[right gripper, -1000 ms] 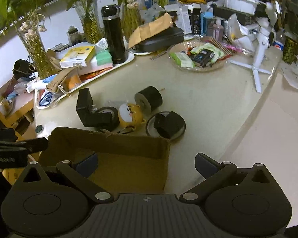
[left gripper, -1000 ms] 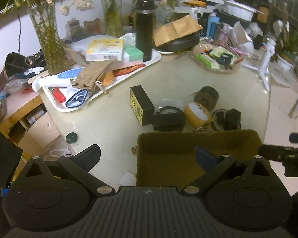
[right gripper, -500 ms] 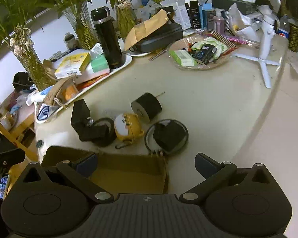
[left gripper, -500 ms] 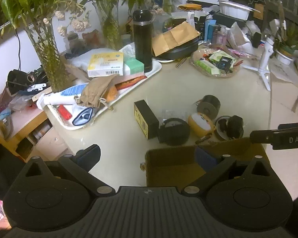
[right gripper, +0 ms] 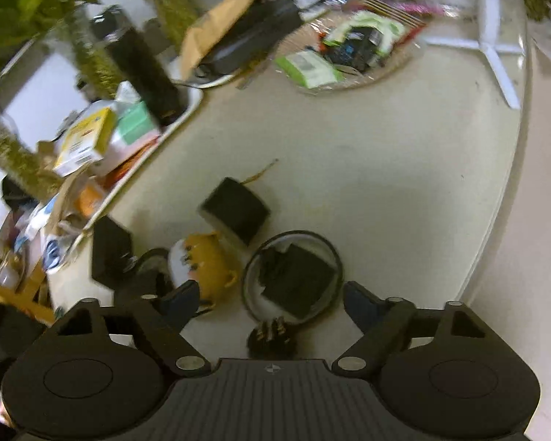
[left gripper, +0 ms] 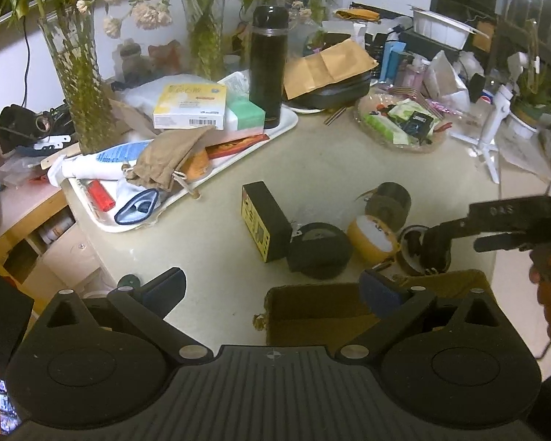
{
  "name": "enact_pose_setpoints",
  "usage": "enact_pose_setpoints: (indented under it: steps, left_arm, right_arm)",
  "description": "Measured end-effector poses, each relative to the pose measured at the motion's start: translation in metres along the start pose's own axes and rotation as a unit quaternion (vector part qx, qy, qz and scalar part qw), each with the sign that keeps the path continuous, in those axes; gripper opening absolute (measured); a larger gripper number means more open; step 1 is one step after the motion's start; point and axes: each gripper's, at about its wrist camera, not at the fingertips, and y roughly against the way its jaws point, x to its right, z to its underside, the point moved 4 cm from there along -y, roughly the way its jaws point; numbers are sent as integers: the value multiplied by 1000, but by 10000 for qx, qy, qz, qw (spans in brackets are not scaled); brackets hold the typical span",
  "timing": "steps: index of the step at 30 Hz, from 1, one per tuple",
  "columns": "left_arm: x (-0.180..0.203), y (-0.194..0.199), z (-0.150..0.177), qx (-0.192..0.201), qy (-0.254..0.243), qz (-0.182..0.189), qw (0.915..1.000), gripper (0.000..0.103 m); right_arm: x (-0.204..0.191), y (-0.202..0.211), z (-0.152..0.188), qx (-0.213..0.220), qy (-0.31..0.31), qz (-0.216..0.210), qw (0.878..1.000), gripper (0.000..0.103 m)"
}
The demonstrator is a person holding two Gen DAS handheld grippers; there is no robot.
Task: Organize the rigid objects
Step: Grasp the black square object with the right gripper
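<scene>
A cluster of rigid objects lies mid-table: a black box with a yellow face [left gripper: 264, 226], a black round case [left gripper: 319, 249], a yellow cartoon toy [left gripper: 373, 237] [right gripper: 202, 262], a dark roll [left gripper: 389, 202] [right gripper: 235, 211] and a black block in a round lid [right gripper: 295, 277]. An open cardboard box [left gripper: 312, 310] stands at the table's near edge. My left gripper [left gripper: 272, 288] is open and empty, its right finger over the box. My right gripper [right gripper: 272, 299] is open and empty, just above the lid; it shows at the right of the left wrist view [left gripper: 510, 218].
A white tray [left gripper: 238, 161] with boxes, a cloth pouch and a black flask [left gripper: 268, 66] sits at the back left. Glass vases of plants stand behind it. A basket of packets [left gripper: 400, 125] and a white tripod [left gripper: 492, 136] are at the back right.
My right gripper has moved forward past the cardboard box, down toward the black block in the lid. My left gripper has drawn back a little.
</scene>
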Motion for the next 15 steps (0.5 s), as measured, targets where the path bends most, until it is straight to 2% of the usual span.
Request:
enact_pose_setpoints:
  steps: [5, 15]
  left_arm:
    - [-1, -3, -1, -28, 75, 68, 9999, 103]
    - [4, -6, 0, -20, -38, 97, 9999, 103]
  right_arm:
    - [16, -17, -6, -250, -632, -142, 9976, 68]
    - [28, -42, -14, -347, -1250, -158, 9914, 56]
